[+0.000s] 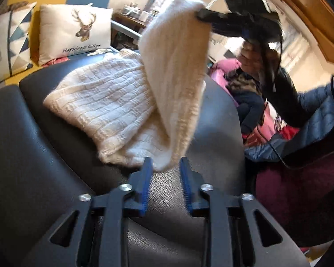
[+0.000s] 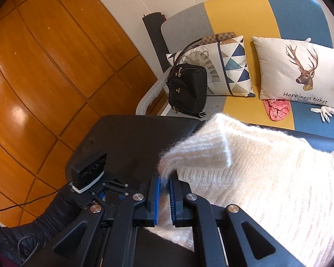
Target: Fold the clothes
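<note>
The cream knit sweater (image 1: 113,102) lies across the black padded surface (image 1: 33,133), and the right gripper (image 2: 164,191) has its blue pads pinched narrow on the ribbed cuff (image 2: 196,153) of one sleeve; in the left wrist view that sleeve hangs in a long sweep from the right gripper up at one o'clock down to a loose end at about six o'clock; that is the long axis, steep and nearly vertical in the view; the left gripper (image 1: 165,173) sits just under that loose end, jaws spread moderately wide, and nothing is pressed between them, the knit only dangling at the fingertips; so the left claw is the nearer one to the lower hem, while the right one carries the top; the body of the sweater spreads off toward ten o'clock from the left claw, toward the deer cushion (image 1: 78,29); my call: the coming move turns on swinging that held sleeve over toward ten o'clock, onto the body.
</note>
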